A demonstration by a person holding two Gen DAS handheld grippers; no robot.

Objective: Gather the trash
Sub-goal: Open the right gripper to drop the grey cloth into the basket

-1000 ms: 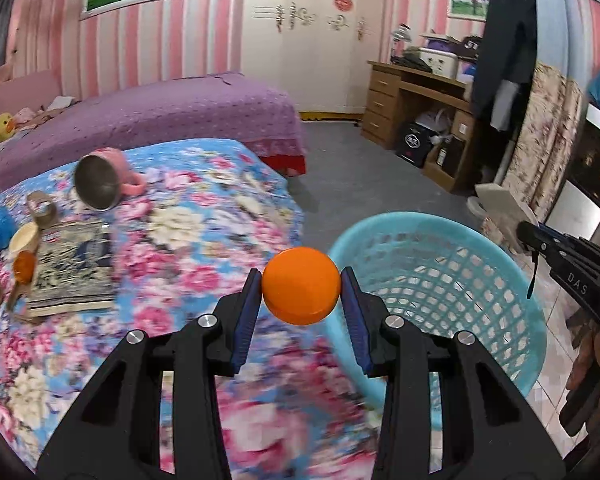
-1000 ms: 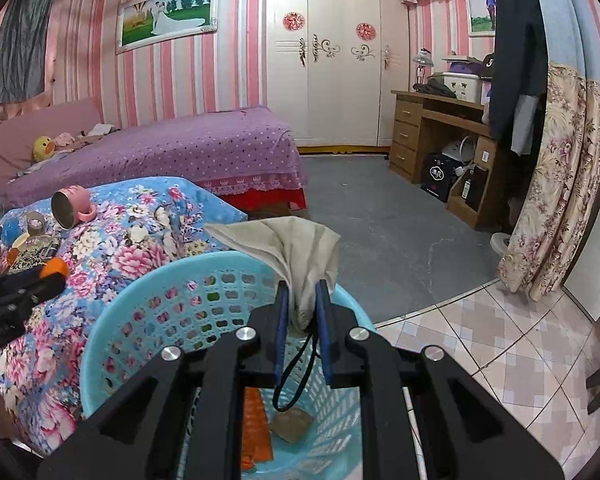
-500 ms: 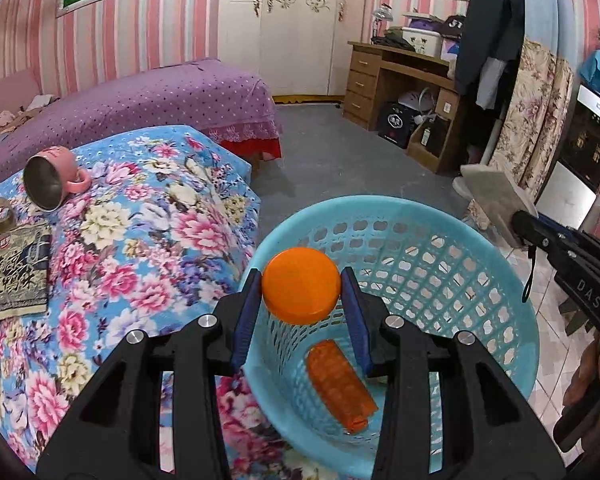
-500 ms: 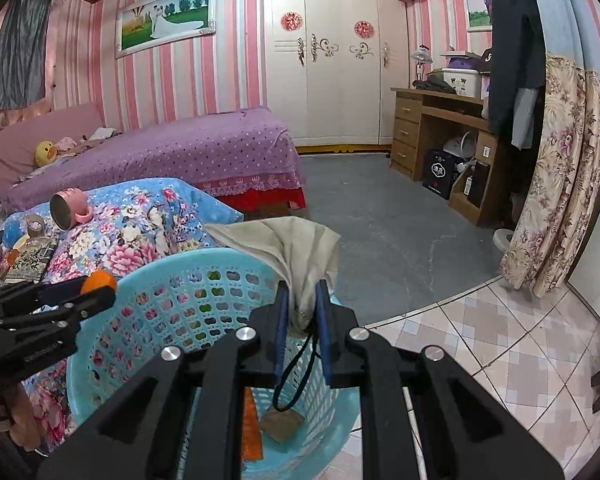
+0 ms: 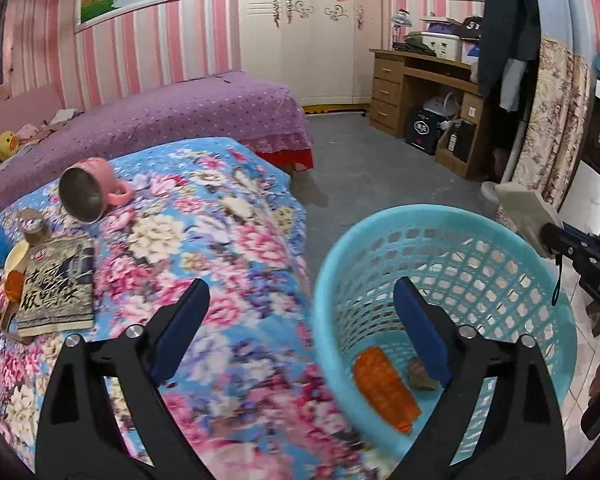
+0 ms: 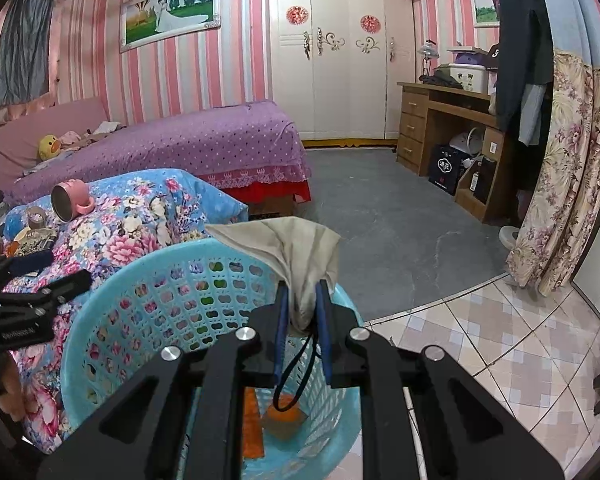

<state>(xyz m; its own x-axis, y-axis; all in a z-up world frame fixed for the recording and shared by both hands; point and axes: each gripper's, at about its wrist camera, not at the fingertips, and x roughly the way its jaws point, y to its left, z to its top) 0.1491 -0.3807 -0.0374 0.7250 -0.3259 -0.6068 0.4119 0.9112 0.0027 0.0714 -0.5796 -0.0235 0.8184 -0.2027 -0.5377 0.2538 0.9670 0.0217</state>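
Left gripper [image 5: 300, 320] spread wide and empty at the basket's edge; right gripper [image 6: 303, 308] pinching a limp rag.

From where I stand, the left gripper's blue-padded fingers [image 5: 418, 330] gape far apart, one over the flowered quilt [image 5: 188, 240], the other over the round turquoise plastic basket [image 5: 452, 224] with its lattice of holes. Down in the basket lie a ridged orange wrapper [image 5: 386, 386] and a small brownish scrap [image 5: 420, 378]. The right gripper's jaws are drawn close together on a crumpled beige cloth [image 6: 300, 248], which rises in soft folds above the basket's far rim [image 6: 204, 246]. On the quilt rest a pink mug [image 5: 90, 190] tipped on its side, its metal inside showing, a flat printed packet [image 5: 58, 286], and a roll of tape [image 5: 36, 228].
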